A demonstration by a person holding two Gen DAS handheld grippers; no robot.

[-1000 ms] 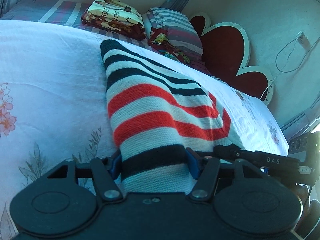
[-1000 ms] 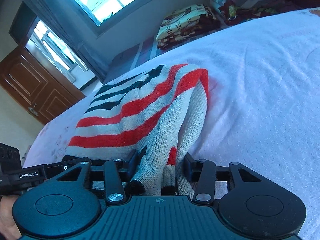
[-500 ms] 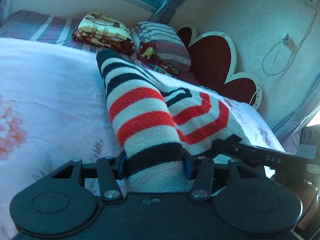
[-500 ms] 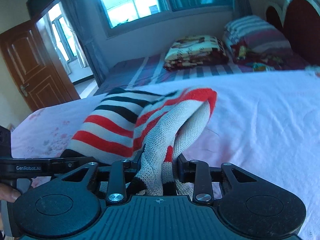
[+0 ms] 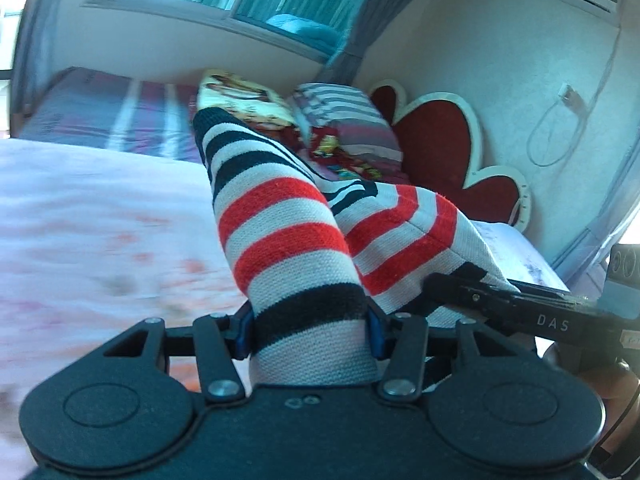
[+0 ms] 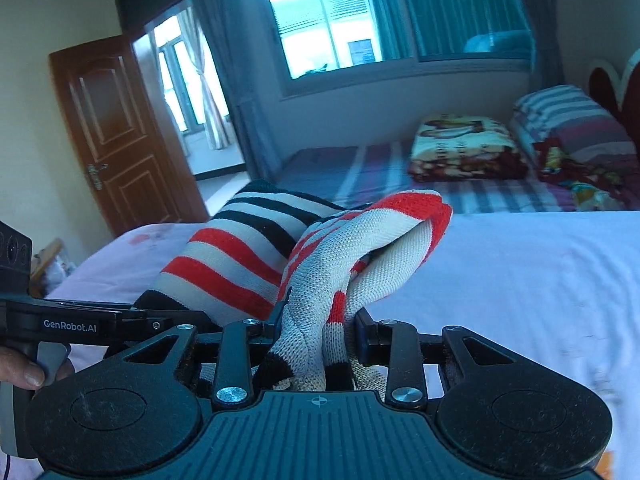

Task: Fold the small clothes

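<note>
The left gripper (image 5: 310, 330) is clamped on a knitted sweater striped in red, white and dark navy (image 5: 288, 240), its blue-padded fingers (image 5: 241, 330) pressing the cloth from both sides at a navy band. The knit rises from the gripper in a raised fold above the pale pink floral bedspread (image 5: 100, 232). The right gripper (image 5: 516, 308), a black bar lettered "DAS", touches the garment's lower right edge. Beyond lie a folded cartoon-print blanket (image 5: 240, 94), a grey-striped pillow (image 5: 348, 116) and a red heart-shaped headboard with white trim (image 5: 436, 140).
</note>
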